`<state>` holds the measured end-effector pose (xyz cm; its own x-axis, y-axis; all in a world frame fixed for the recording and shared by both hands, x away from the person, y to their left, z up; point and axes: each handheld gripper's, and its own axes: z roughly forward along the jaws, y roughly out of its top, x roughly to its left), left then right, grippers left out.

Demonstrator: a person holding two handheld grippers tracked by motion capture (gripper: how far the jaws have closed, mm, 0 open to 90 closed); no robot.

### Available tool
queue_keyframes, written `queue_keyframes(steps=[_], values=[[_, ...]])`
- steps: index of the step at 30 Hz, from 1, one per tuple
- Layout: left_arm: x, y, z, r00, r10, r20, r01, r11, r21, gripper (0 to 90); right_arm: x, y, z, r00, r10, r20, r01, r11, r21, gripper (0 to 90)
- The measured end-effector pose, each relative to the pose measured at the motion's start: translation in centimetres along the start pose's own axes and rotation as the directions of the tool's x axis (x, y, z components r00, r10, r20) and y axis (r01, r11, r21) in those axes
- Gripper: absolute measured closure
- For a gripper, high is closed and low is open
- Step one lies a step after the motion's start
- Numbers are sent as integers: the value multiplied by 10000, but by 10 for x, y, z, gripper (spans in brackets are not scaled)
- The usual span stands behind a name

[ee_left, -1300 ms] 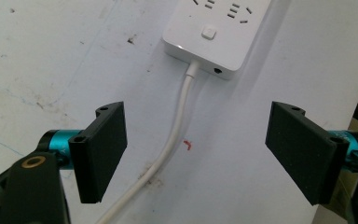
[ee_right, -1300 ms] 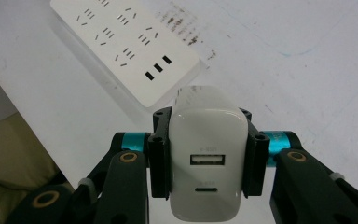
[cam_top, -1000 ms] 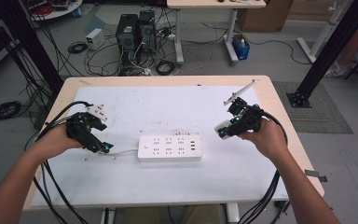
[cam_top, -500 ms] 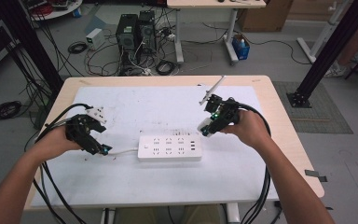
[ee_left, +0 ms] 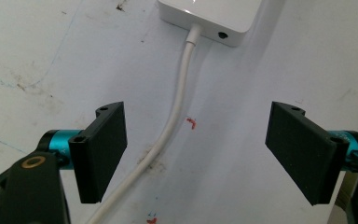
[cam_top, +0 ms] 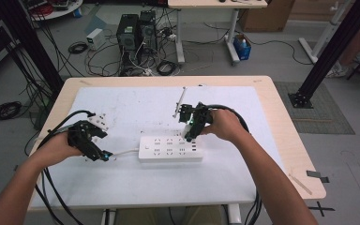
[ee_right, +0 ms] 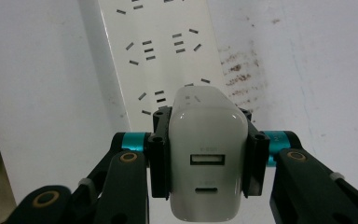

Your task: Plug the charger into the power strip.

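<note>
Left gripper (cam_top: 107,155) sits low over the white table cover (cam_top: 136,103), held by the left hand (cam_top: 56,149), its jaws spread wide apart and empty. In the left gripper view the white cord (ee_left: 175,116) runs up between the jaws, nearer one pad than the other and touching neither, to the near end of the power strip (ee_left: 212,16) just ahead. The power strip (cam_top: 170,148) lies flat between the two grippers. Right gripper (cam_top: 188,137), held by the right hand (cam_top: 225,125), hangs over the strip's right end, tilted downward. Its jaws are clamped on a white charger block (ee_right: 207,154), one pad on each side, two ports facing the camera. The block's far end is at the strip's socket face (ee_right: 163,51); contact cannot be confirmed.
</note>
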<state>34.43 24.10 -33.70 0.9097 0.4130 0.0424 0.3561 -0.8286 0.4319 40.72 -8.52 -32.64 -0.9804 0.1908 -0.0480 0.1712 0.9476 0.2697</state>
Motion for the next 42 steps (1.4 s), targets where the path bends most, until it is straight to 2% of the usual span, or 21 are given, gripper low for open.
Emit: queue_keyframes(steps=[7,14,25,27,29,33,37,39,42], values=[[-1,1,1,9998,179,8,-179,9998,7,207,0,16,16,9978,-593,-283,603,9976,350,622],[0,-3,1,10000,73,-5,-73,10000,35,207,2,27,36,9917,-1265,-222,1283,9846,1185,622],[2,-5,4,10000,-59,11,59,10000,-2,207,2,33,42,9863,-1634,-214,1648,9733,1595,624],[2,-4,5,10000,-15,38,15,10000,53,207,8,35,44,9786,-2055,40,2020,9652,1663,626],[2,-4,6,10000,-31,77,30,10000,61,207,15,36,51,9690,-2451,312,2337,9501,2065,626],[3,-4,6,10000,0,96,0,10000,34,207,10,36,51,9770,-2130,82,2072,9581,1978,627],[4,-6,6,9999,-17,125,17,10000,-34,207,-1,34,50,9836,-1744,-462,1798,9685,1721,627],[3,-6,6,9999,-58,144,60,9999,-125,207,-4,32,50,9854,-1609,-554,1676,9738,1535,628],[4,-9,4,9999,-39,113,41,9999,-145,207,-1,32,50,9862,-1594,-459,1648,9730,1615,628]])
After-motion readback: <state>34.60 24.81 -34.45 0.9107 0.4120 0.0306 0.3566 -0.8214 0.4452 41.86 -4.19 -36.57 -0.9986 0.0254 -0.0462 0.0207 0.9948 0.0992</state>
